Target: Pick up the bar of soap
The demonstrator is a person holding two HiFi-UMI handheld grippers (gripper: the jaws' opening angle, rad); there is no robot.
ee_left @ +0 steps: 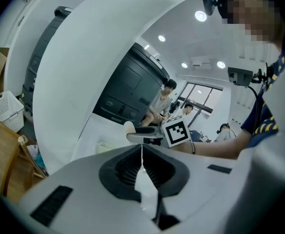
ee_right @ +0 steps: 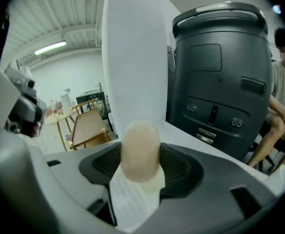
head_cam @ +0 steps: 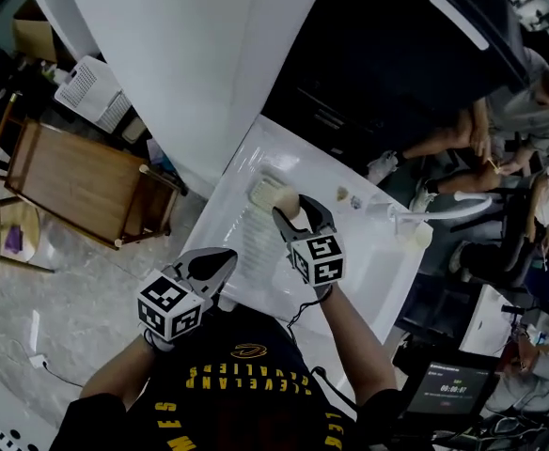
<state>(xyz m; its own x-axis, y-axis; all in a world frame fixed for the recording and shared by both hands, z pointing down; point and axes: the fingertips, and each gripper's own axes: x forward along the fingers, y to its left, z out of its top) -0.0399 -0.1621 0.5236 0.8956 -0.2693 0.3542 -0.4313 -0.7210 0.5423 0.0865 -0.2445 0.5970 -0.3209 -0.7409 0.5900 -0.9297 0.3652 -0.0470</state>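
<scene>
Pinching the pale beige oval bar of soap (ee_right: 140, 150) by its sides in the right gripper (head_cam: 293, 210), at frame centre, holding it over the white ridged sink counter (head_cam: 253, 244) (probably already lifted). Parking the left gripper (head_cam: 224, 259) at lower left, jaws pressed together on nothing, leaving room.

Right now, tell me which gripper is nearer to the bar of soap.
Right. The right gripper has its fingers shut on the bar of soap over the white sink; the left gripper sits back at the sink's near edge, shut, empty.
</scene>
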